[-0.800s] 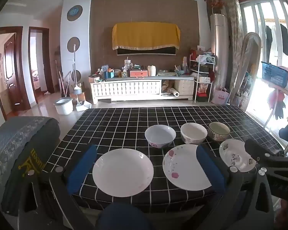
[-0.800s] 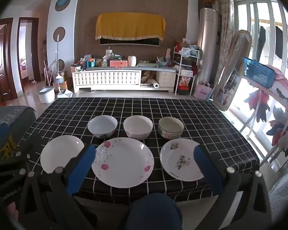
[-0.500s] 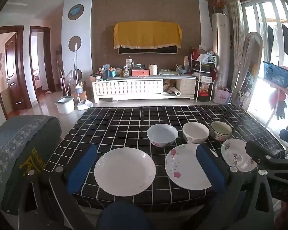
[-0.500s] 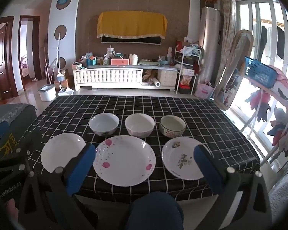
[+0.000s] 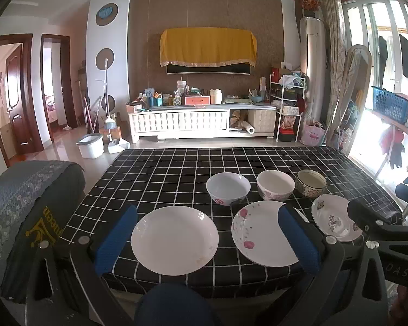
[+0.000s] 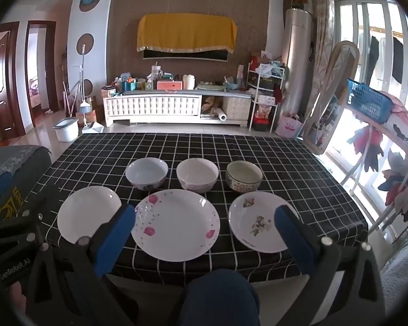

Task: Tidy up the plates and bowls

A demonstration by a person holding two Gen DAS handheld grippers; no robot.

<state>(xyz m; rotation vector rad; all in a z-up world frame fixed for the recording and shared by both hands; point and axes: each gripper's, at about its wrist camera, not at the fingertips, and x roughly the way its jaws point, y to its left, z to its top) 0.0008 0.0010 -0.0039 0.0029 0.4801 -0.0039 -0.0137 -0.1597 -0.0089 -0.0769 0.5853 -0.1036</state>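
Observation:
Three plates lie in a row at the table's near edge: a plain white plate (image 5: 174, 239) (image 6: 88, 217) on the left, a pink-flowered plate (image 5: 263, 237) (image 6: 176, 224) in the middle, a small floral plate (image 5: 336, 221) (image 6: 255, 221) on the right. Behind them stand three bowls: a white bowl (image 5: 228, 188) (image 6: 147, 173), a pink-patterned bowl (image 5: 275, 185) (image 6: 197, 175) and a dark patterned bowl (image 5: 311, 183) (image 6: 244, 176). My left gripper (image 5: 207, 240) is open, in front of the white plate. My right gripper (image 6: 204, 237) is open, in front of the flowered plate. Both are empty.
The table has a black checked cloth (image 5: 163, 171) (image 6: 299, 168). A grey padded chair (image 5: 21, 206) stands at the table's left. A drying rack with clothes and a blue basket (image 6: 367, 103) stands on the right. A white cabinet (image 5: 182, 121) is across the room.
Both grippers have drawn back slightly from the table and stay open. The plates and bowls have not moved.

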